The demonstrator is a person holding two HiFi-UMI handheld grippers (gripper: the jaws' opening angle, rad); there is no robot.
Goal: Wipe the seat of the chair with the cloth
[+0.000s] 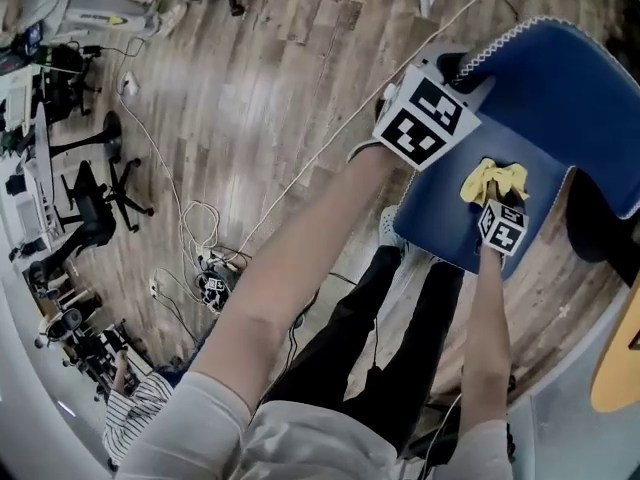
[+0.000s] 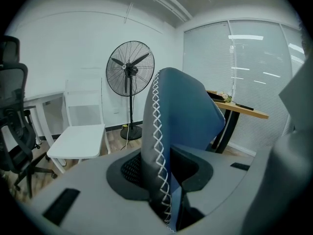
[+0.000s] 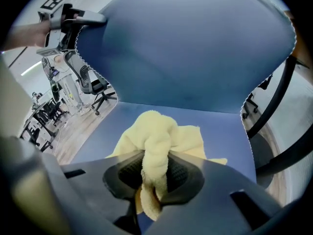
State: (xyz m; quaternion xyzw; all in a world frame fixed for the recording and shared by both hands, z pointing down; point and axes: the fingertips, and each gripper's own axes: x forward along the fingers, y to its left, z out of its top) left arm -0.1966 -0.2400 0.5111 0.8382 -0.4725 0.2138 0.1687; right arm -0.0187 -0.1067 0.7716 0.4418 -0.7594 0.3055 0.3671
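A blue chair with white zigzag stitching stands at the right of the head view, its seat (image 1: 440, 213) below its backrest (image 1: 560, 98). My left gripper (image 1: 455, 70) is shut on the stitched edge of the backrest (image 2: 181, 111), which fills the gap between its jaws (image 2: 161, 175). A crumpled yellow cloth (image 1: 493, 180) lies on the seat (image 3: 217, 131). My right gripper (image 1: 496, 200) is shut on the cloth (image 3: 156, 131), a thick fold of it pinched between the jaws (image 3: 154, 173). From the right gripper view the left gripper (image 3: 73, 18) shows at the backrest's upper left corner.
A white chair (image 2: 78, 138), a standing fan (image 2: 129, 70) and a wooden desk (image 2: 239, 111) stand beyond the backrest. Black office chairs (image 1: 100, 198) and a tangle of cables with a power strip (image 1: 210, 283) are on the wooden floor. The person's legs (image 1: 400, 318) are at the seat's front edge.
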